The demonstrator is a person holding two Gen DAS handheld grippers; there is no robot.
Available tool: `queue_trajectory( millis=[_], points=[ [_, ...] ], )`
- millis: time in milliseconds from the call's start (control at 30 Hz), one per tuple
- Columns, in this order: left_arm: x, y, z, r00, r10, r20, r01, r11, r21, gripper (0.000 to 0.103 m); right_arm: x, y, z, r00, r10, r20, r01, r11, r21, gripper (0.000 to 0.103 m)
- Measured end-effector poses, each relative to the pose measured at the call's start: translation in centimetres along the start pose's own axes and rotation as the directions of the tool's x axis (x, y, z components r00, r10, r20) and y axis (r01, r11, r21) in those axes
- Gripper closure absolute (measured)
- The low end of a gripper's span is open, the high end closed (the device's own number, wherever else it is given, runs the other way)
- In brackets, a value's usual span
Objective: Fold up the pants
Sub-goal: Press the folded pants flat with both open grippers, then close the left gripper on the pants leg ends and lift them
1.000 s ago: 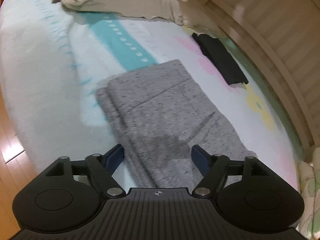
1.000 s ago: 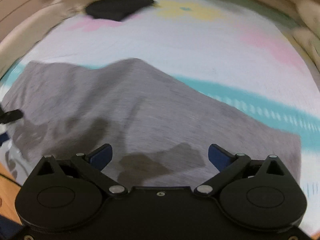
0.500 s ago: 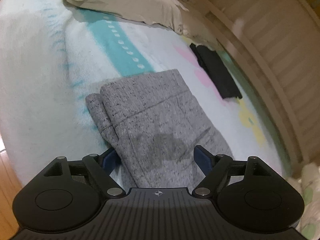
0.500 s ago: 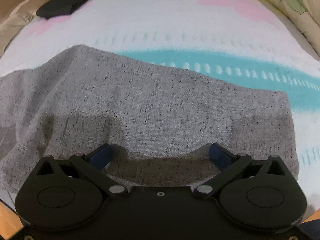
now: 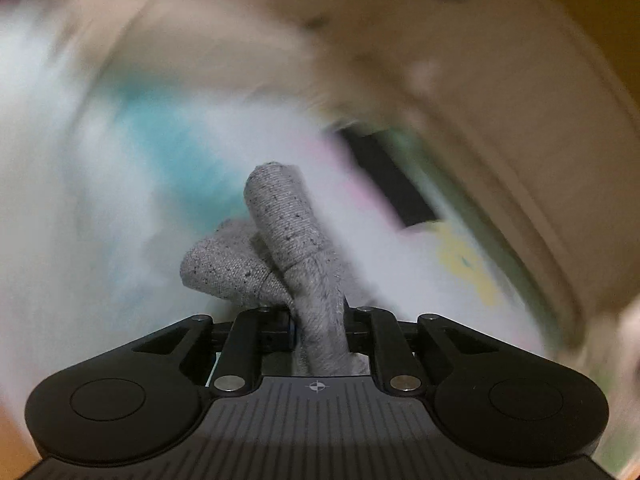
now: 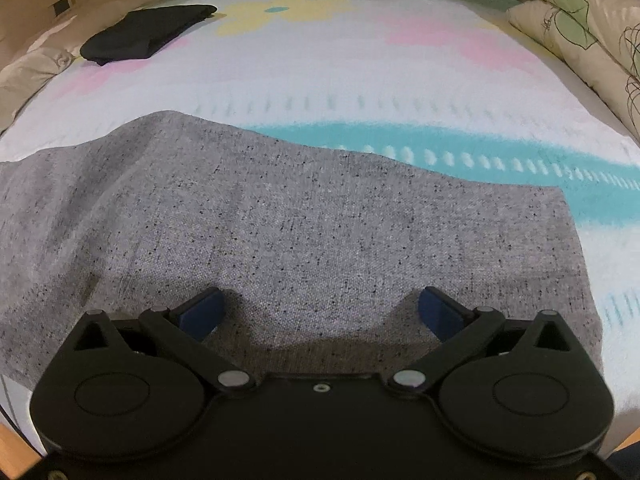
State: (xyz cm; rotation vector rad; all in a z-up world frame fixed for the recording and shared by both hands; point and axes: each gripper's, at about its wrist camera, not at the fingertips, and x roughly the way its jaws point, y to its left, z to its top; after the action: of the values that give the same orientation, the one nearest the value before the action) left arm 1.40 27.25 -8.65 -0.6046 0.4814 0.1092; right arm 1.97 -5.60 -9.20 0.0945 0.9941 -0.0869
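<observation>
The grey speckled pants (image 6: 320, 216) lie folded across a white bed cover (image 6: 360, 80) with teal, pink and yellow patterns. My right gripper (image 6: 320, 312) hovers open just over their near edge, the cloth showing between its blue pads (image 6: 202, 312). In the left wrist view, which is blurred by motion, my left gripper (image 5: 318, 332) has its jaws closing on a bunched fold of the pants (image 5: 280, 216). That fold sticks up in two rolls in front of the fingers.
A folded black garment (image 6: 144, 34) lies at the far side of the bed, also seen as a dark blur (image 5: 384, 176). Patterned pillows (image 6: 580, 20) are at the right, a beige pillow (image 6: 32, 68) at the left. A wooden bed frame (image 5: 500, 120) runs behind.
My left gripper went from wide open over the pants to pinched on a fold of them and lifted it. My right gripper sank closer to the cloth.
</observation>
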Motion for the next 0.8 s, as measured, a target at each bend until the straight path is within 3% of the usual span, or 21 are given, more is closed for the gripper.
queue_trajectory(
  millis=[33,100,167,233,400,600,667,800],
  points=[
    [-0.3,-0.9,0.3,1.0,-0.007,0.022,0.006,0.999,0.043,0.088,0.0,0.0,0.0,1.0,0.001,0.002,-0.001,1.0,-0.002,0.0],
    [0.2,-0.6,0.6,1.0,0.016,0.003,-0.016,1.0,0.017,0.088,-0.1,0.1,-0.1,1.0,0.001,0.004,-0.001,1.0,-0.005,0.0],
    [1.8,1.6,-0.1,0.995,0.073,-0.067,-0.079,0.992,-0.096,0.088,0.0,0.0,0.1,1.0,0.005,0.002,-0.005,1.0,-0.006,0.0],
    [3.5,3.9,-1.5,0.979,0.125,-0.16,-0.153,0.972,-0.178,0.087,0.0,0.0,0.1,1.0,0.013,0.001,-0.013,1.0,-0.008,0.0],
    [3.5,4.6,-1.6,0.988,0.072,-0.138,-0.1,0.973,-0.21,0.079,0.0,0.0,-0.1,1.0,0.019,0.006,-0.019,1.0,-0.024,0.0],
    [3.9,7.4,-1.9,0.994,-0.039,-0.105,-0.011,0.902,-0.431,0.077,-0.1,-0.1,0.0,1.0,0.02,-0.003,-0.02,1.0,-0.022,0.0],
    [4.0,7.4,-1.8,0.994,-0.04,-0.105,-0.008,0.906,-0.423,0.078,-0.3,-0.2,0.2,1.0,0.019,-0.012,-0.019,1.0,-0.023,0.001],
    [3.6,5.7,-1.9,0.997,0.016,-0.08,-0.04,0.949,-0.312,0.083,-1.1,-1.0,0.8,0.999,0.015,-0.047,-0.015,1.0,0.006,0.002]
  ],
)
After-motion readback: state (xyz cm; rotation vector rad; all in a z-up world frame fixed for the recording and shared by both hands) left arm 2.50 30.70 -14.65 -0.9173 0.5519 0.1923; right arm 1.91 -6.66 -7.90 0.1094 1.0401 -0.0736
